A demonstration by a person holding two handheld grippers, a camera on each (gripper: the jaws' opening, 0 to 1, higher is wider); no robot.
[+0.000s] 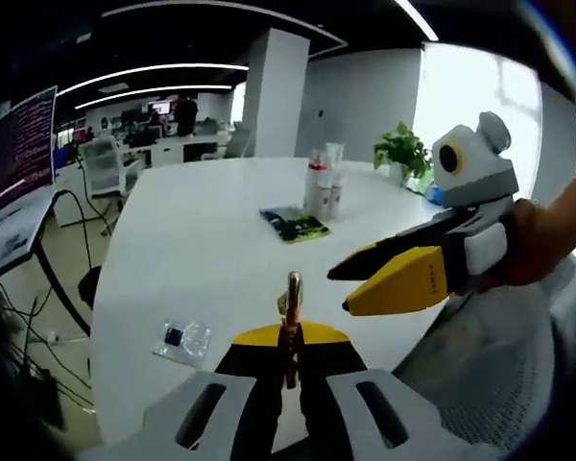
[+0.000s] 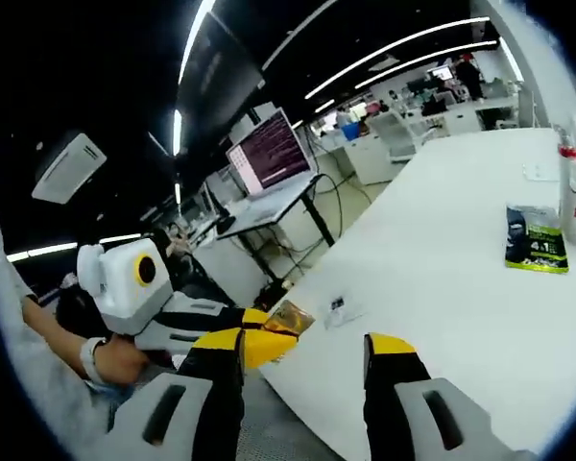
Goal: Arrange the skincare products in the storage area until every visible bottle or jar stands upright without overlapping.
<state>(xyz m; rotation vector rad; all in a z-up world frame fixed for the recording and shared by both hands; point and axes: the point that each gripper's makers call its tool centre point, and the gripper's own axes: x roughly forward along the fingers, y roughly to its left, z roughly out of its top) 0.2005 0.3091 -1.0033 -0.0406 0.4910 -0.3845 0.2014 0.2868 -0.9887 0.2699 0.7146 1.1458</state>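
Over the near edge of a white table (image 1: 202,240), the left gripper (image 1: 290,331) was clenched on a thin golden sachet (image 1: 293,307), which stood on edge between its closed yellow-tipped jaws in the left gripper view. Coming in from the right of that view, the right gripper (image 1: 350,288) hovered just beside the sachet with its jaws parted and nothing between them; in the right gripper view its two jaws likewise stood well apart. Across the table, a cluster of white skincare bottles (image 1: 324,187) stood upright, with a flat green packet (image 1: 296,226) lying just in front of them. Nearer the left gripper lay a small clear packet (image 1: 182,341). Beyond the bottles sat a potted plant (image 1: 403,154)
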